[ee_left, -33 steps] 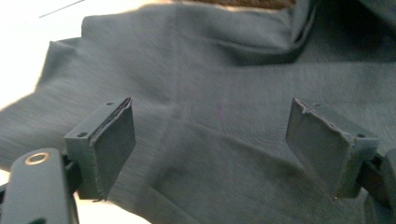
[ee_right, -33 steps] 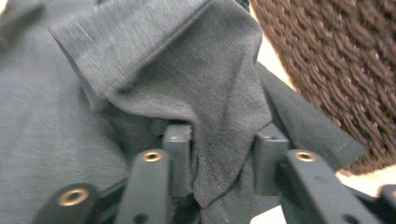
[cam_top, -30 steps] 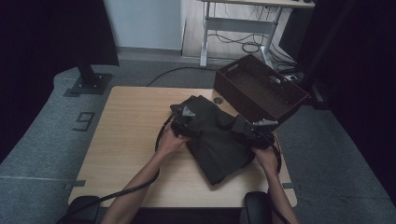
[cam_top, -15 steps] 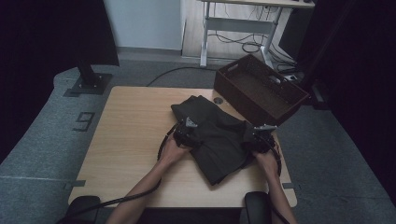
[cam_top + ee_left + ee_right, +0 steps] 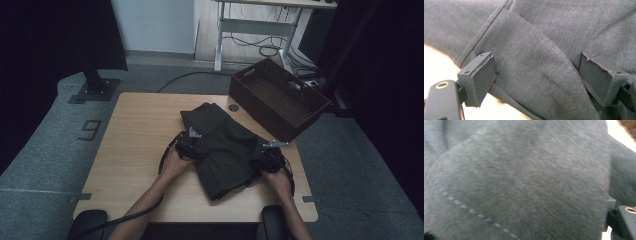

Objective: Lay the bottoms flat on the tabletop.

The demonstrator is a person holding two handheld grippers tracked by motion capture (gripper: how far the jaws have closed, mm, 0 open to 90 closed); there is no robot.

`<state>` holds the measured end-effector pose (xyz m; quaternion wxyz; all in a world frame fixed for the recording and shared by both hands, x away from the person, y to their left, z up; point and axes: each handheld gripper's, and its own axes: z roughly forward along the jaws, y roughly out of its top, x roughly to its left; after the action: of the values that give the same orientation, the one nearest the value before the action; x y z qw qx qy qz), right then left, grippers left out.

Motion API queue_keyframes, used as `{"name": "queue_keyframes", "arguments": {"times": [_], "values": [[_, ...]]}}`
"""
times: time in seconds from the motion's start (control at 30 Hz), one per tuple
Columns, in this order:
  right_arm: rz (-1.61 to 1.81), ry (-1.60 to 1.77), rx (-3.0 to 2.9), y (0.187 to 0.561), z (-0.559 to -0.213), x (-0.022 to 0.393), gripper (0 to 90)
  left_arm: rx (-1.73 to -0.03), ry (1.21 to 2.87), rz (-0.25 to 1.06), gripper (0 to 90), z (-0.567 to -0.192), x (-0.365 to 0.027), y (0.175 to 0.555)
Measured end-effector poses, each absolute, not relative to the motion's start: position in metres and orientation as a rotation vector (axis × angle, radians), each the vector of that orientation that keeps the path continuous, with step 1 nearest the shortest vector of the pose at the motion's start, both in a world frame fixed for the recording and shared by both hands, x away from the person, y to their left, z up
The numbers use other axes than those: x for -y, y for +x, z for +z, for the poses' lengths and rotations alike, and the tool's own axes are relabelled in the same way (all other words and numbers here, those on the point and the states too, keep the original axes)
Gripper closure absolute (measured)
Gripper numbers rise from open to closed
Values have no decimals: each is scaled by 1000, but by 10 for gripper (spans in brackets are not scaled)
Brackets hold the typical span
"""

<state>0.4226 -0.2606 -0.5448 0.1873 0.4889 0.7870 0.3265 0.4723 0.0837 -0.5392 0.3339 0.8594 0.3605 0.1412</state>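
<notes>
Garment [image 5: 225, 150] | bunched between spread left fingers [image 5: 481, 75] | right fingers' state unclear, cloth-covered

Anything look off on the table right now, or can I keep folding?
Nothing damaged or spilled. The folded dark garment lies skewed to the table edges, and the brown basket overhangs the far right corner.
</notes>
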Motion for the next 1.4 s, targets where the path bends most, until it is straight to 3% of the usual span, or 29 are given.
{"name": "queue_keyframes", "arguments": {"times": [0.23, 0.43, 1.0, 1.2, 1.4], "values": [[934, 1261, -2334, 404, -542, 216, 290, -1040, 2210, 371, 147, -539, -127, 469], [967, 1201, -2412, 393, -539, 193, 245, -1098, 2175, 346, 146, -541, -153, 469], [932, 1254, -2415, 336, -523, 272, 240, -1142, 2172, 391, 147, -539, -174, 474], [990, 1320, -2317, 343, -508, 295, 300, -1122, 2178, 408, 172, -533, -181, 473], [1063, 1277, -2281, 375, -486, 282, 362, -1061, 2134, 411, 178, -509, -179, 472]]}}
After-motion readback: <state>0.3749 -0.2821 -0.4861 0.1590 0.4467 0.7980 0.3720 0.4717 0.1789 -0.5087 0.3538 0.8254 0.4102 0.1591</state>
